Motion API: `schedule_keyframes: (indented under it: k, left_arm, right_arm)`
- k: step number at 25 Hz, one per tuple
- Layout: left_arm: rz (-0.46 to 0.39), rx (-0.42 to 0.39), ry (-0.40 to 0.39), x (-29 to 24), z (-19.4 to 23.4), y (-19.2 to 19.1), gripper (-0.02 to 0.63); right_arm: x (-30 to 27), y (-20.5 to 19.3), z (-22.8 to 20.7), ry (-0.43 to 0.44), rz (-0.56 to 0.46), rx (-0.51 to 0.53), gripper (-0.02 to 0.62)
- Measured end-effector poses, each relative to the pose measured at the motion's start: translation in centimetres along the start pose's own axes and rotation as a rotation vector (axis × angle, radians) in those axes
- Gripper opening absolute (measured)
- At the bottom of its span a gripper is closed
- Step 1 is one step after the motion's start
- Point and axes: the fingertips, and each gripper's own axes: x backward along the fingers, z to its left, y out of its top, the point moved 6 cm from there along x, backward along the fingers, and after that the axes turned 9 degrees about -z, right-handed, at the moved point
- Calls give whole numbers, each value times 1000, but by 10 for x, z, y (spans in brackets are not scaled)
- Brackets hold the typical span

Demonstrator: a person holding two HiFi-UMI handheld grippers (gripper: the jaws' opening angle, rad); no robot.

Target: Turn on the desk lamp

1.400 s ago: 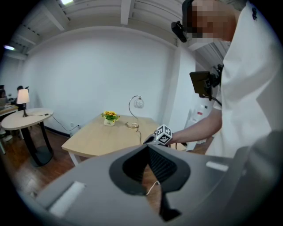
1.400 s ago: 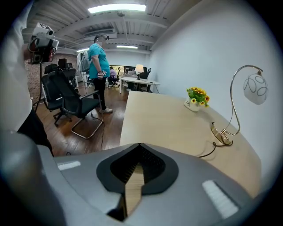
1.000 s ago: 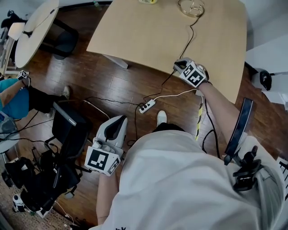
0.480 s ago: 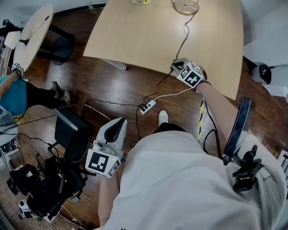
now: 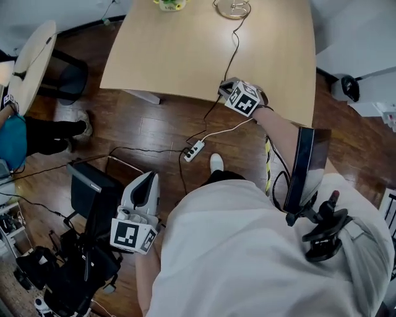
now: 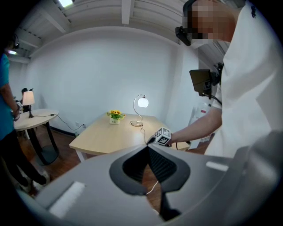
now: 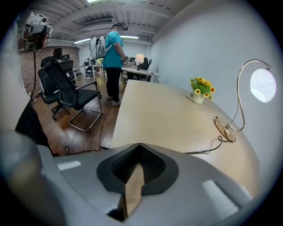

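Observation:
The desk lamp [image 7: 262, 86] has a round white globe that glows, on a thin curved stem. Its flat base [image 5: 234, 8] rests at the far side of the light wooden table [image 5: 185, 56]. The lamp [image 6: 142, 102] also glows in the left gripper view. A black cord [image 5: 230, 56] runs from the base toward the table's near edge. My right gripper [image 5: 225, 88] hovers over that near edge by the cord, jaws shut [image 7: 139, 145]. My left gripper [image 5: 148, 176] hangs low beside my body over the floor, jaws shut [image 6: 148, 146].
A small pot of yellow flowers [image 7: 201, 90] stands on the table left of the lamp. A white power strip [image 5: 193, 150] and cables lie on the wooden floor. Black office chairs [image 7: 66, 95] and a person in teal [image 7: 112, 57] are off to the left.
My head view has shifted, so the table sits lower-left in frame. The right gripper holds near the table's front edge. The left gripper has sunk slightly. The teal-clad person moved away.

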Motion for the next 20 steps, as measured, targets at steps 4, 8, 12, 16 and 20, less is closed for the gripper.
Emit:
schedule_keyframes:
  k: [4,8,12,16,20]
  left_arm:
    - [-6,-2,-4,6,-3,2,18]
    - [-16,-6,-13,10,-3,3,18]
    - [-26,-8,-32,12,-3,0,18]
    - [-46,-10,-51,16,-3,2,18]
    - [-62,-10,-87,24,-2,3,18]
  right_arm:
    - [7,8,3,-19,-17,-10,3]
    - [15,19,5,-42,-54,-27,3]
    - [26,25,8,-64,-81,-43,3]
    - [39,33,14,-85,-89,-38,3]
    - [58,42,26,-118,-101,-51,3]
